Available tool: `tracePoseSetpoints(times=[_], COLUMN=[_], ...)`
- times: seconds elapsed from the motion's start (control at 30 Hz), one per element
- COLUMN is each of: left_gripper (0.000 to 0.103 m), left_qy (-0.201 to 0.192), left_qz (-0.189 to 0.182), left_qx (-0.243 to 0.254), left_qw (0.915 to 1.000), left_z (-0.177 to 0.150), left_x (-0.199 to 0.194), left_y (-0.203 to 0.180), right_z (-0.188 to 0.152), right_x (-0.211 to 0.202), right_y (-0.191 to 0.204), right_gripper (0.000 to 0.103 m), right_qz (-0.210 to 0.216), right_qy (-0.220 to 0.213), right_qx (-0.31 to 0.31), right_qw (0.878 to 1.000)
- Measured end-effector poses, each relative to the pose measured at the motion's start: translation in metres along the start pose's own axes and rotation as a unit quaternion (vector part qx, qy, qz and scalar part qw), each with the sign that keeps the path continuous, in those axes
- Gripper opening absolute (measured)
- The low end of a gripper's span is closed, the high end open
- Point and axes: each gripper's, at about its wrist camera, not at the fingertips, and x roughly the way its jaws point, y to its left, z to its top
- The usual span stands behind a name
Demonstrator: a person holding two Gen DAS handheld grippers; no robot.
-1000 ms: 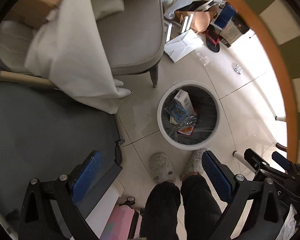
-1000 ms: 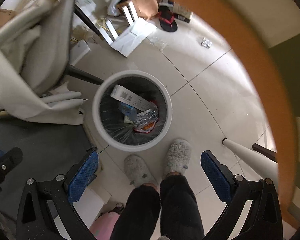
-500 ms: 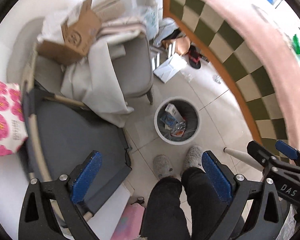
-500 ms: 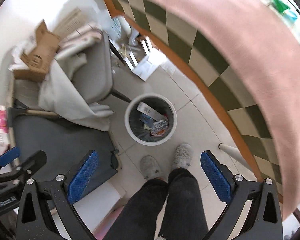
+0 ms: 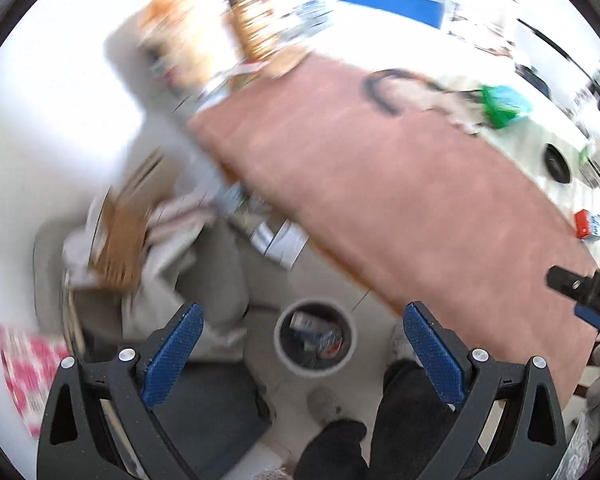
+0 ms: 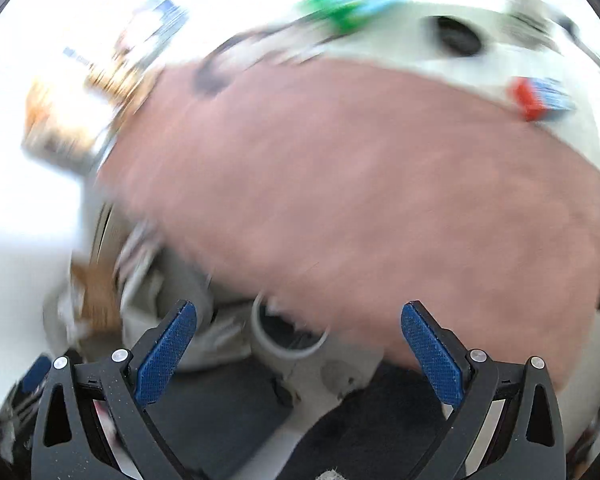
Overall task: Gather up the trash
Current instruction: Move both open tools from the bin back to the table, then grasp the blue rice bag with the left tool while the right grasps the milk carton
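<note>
Both views are motion-blurred. A round grey trash bin (image 5: 315, 339) stands on the floor far below, with boxes and wrappers inside; it also shows in the right wrist view (image 6: 284, 336), partly hidden by the table edge. My left gripper (image 5: 298, 356) is open and empty, high above the bin. My right gripper (image 6: 298, 354) is open and empty too. On the table lie a red and blue box (image 5: 588, 224), also in the right wrist view (image 6: 540, 98), and a green wrapper (image 5: 500, 106).
A pink-topped table (image 5: 400, 184) fills the middle and right. A grey chair (image 5: 204, 264) draped with cloth and cardboard stands left of the bin. The person's dark legs (image 5: 400, 412) and slippers are beside the bin. A black round object (image 5: 557, 160) lies on the table.
Both grippers have risen and tilted up from over the bin. The bin has shrunk toward the bottom of the views and the tabletop has come into sight. Both stay open.
</note>
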Motion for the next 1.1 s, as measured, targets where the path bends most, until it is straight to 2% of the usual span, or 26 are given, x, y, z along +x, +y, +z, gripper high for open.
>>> tracePoseSetpoints(times=[0.13, 0.3, 0.4, 0.5, 0.53, 0.57, 0.6, 0.63, 0.77, 0.87, 1.0, 1.1], left_gripper=[0.102, 0.102, 0.102, 0.102, 0.102, 0.102, 0.102, 0.102, 0.102, 0.102, 0.102, 0.102], left_qy=[-0.004, -0.012, -0.007, 0.012, 0.02, 0.028, 0.038, 0.043, 0.073, 0.091, 0.122, 0.125], left_qz=[-0.01, 0.002, 0.001, -0.006, -0.011, -0.015, -0.018, -0.022, -0.044, -0.062, -0.067, -0.043], left_qx=[0.071, 0.171, 0.217, 0.255, 0.267, 0.274, 0.284, 0.291, 0.319, 0.349, 0.395, 0.412], left_qw=[0.9974, 0.9851, 0.9762, 0.9669, 0.9636, 0.9612, 0.9579, 0.9555, 0.9439, 0.9306, 0.908, 0.9014], left_z=[0.067, 0.153, 0.192, 0.218, 0.228, 0.236, 0.246, 0.251, 0.279, 0.292, 0.299, 0.301], left_x=[0.011, 0.037, 0.057, 0.078, 0.087, 0.093, 0.103, 0.11, 0.138, 0.157, 0.186, 0.206], left_y=[-0.074, -0.176, -0.224, -0.26, -0.271, -0.282, -0.291, -0.298, -0.323, -0.34, -0.367, -0.378], right_z=[0.067, 0.145, 0.181, 0.207, 0.211, 0.218, 0.224, 0.229, 0.25, 0.269, 0.295, 0.305], right_x=[-0.016, -0.017, 0.002, 0.028, 0.035, 0.043, 0.051, 0.056, 0.059, 0.056, 0.062, 0.07], right_y=[-0.092, -0.199, -0.246, -0.27, -0.273, -0.275, -0.275, -0.274, -0.265, -0.262, -0.273, -0.277], right_gripper=[0.103, 0.103, 0.103, 0.103, 0.099, 0.086, 0.078, 0.064, 0.062, 0.062, 0.062, 0.06], right_qz=[-0.032, -0.073, -0.081, -0.08, -0.076, -0.076, -0.084, -0.092, -0.112, -0.134, -0.129, -0.127], right_qy=[-0.021, -0.041, -0.032, -0.015, -0.01, -0.003, 0.007, 0.012, 0.013, 0.009, 0.032, 0.046], right_qx=[0.106, 0.221, 0.282, 0.325, 0.333, 0.335, 0.33, 0.322, 0.258, 0.205, 0.185, 0.179], right_qw=[0.994, 0.972, 0.955, 0.942, 0.94, 0.939, 0.94, 0.942, 0.96, 0.97, 0.974, 0.974])
